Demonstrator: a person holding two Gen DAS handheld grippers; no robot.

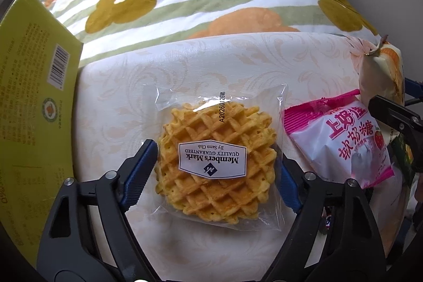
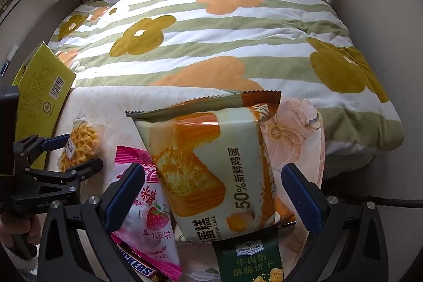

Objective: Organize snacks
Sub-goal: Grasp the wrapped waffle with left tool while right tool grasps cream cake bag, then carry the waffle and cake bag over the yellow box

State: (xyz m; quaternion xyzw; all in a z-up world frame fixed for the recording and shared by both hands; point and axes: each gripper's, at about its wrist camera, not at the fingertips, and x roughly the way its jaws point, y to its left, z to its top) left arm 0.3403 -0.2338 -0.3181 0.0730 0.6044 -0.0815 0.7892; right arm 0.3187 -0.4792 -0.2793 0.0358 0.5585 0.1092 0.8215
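Note:
A clear-wrapped waffle (image 1: 215, 159) lies on the cream patterned table (image 1: 211, 62). My left gripper (image 1: 218, 168) is open with its blue pads on either side of the waffle, not closed on it. The waffle also shows in the right wrist view (image 2: 79, 147) between the left gripper's fingers (image 2: 87, 167). A pink strawberry candy bag (image 1: 341, 139) lies right of it. My right gripper (image 2: 208, 197) is open around a chiffon cake pack (image 2: 211, 168) that stands tilted between its pads. The pink bag (image 2: 148, 223) lies under its left finger.
A yellow-green box (image 1: 29, 107) stands at the table's left edge. A Snickers bar (image 2: 137, 266) and a dark green biscuit pack (image 2: 248, 260) lie near the front. A striped flower quilt (image 2: 211, 31) lies beyond the table.

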